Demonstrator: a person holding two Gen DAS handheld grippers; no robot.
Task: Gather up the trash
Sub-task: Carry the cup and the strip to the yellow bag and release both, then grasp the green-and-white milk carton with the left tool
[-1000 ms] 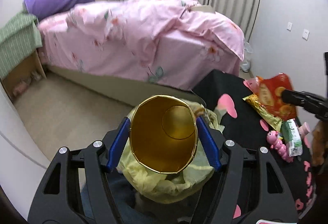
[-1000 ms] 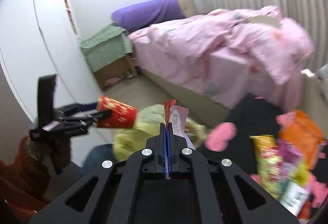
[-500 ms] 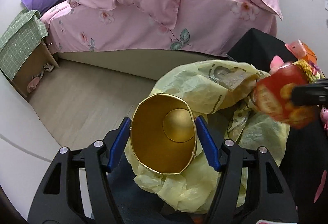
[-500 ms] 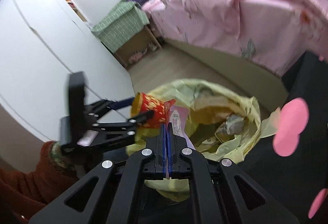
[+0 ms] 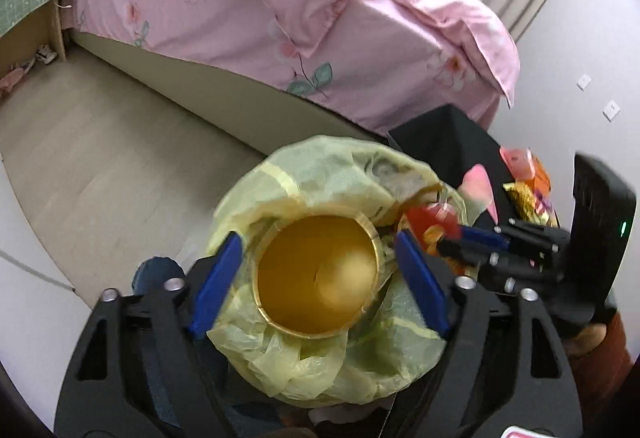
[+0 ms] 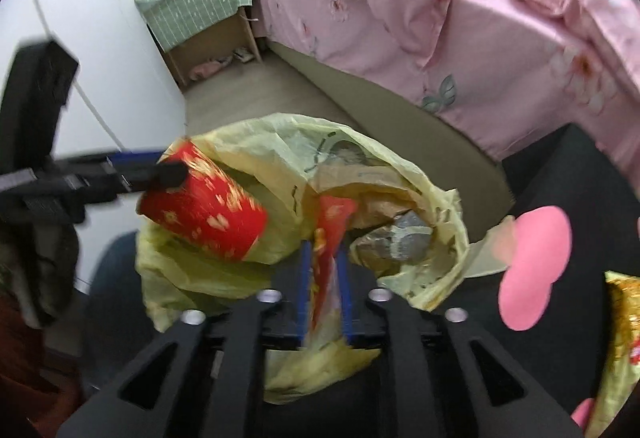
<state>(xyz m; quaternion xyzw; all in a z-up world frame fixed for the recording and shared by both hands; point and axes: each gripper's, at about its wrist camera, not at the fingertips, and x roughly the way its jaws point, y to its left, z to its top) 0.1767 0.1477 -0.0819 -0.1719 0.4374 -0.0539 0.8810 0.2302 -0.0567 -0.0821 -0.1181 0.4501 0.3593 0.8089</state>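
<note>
Now both grippers, left gripper (image 5: 316, 274) and right gripper (image 6: 325, 290), gape open

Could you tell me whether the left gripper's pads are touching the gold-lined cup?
Apart. The left wrist view shows yellow bag between each blue pad of the left gripper and the cup rim, on both sides.

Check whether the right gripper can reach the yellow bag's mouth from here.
Probably yes. The yellow bag gapes open directly ahead of the right gripper, its red wrapper already over the near rim; the red cup sits off to one side.
</note>
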